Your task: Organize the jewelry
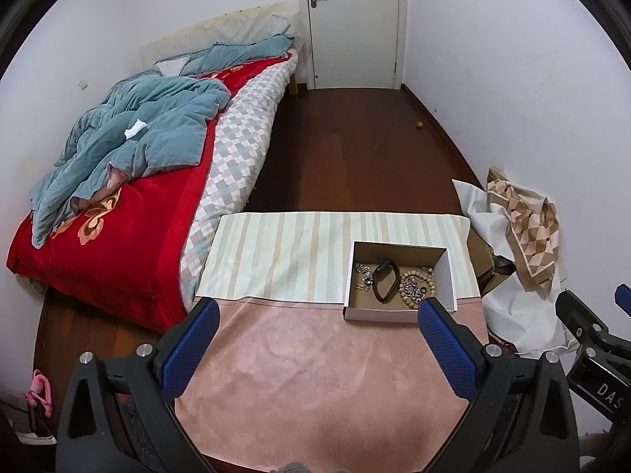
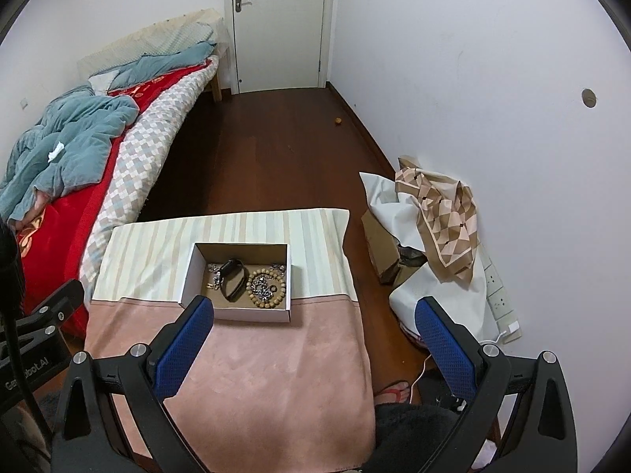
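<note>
Two wrist views, side by side above the table (image 1: 315, 354) — shared box (image 1: 398, 311).

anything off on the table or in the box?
Nothing spilled or damaged. The box sits flat on the table cloth, all jewelry inside: black band, bead bracelet and chains heaped together, overlapping. Both grippers, left and right, are open and empty.

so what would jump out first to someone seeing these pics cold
Probably the open cardboard box on the cloth-covered table, with a black band, a wooden bead bracelet and silvery chains inside. Next, the bright red blanket on the bed at left, under a rumpled blue-grey quilt. Both the left tool and the right tool are open near the box, holding nothing.
</note>
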Available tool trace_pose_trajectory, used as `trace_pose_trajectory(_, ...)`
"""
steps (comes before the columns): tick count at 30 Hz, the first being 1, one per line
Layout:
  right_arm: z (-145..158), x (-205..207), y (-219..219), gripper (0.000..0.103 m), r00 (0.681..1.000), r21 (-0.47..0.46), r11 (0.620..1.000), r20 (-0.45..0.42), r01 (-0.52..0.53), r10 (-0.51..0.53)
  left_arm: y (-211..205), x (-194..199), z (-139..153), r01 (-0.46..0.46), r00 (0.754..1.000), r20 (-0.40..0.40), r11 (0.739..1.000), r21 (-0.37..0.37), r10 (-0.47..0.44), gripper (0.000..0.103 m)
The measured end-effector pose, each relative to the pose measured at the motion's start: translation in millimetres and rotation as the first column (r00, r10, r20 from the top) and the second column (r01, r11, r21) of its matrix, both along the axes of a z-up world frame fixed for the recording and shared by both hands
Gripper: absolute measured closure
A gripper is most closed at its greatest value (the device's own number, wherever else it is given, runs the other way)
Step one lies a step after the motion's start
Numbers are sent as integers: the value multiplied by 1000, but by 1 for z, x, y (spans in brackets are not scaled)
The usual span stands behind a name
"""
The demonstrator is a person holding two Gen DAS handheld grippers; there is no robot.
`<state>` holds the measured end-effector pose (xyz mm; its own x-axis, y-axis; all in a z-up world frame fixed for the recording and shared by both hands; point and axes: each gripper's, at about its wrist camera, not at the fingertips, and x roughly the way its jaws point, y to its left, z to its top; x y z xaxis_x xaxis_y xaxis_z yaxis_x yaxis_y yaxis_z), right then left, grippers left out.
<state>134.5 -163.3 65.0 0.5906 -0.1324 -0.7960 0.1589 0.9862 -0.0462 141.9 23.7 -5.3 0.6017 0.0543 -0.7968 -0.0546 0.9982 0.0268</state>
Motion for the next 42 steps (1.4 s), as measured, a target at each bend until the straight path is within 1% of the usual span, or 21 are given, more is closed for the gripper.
trace_pose_trajectory(7,-8,11,0,0,1000,2,1000,-27,0,0,-2,9,-7,6,1000,-24,1000,3,-6,0)
trace_pose_trajectory(18,-12,10,-1,0,999,10,1000,-45,-3,3,-6,9,-11,31,999,-41,1000,-6,-31,0)
trace_pose_trajectory(42,-12,9,1,0,999,12,1000,-53,-13,13,-7,4,-9,35,999,-34,999,-9,-35,0)
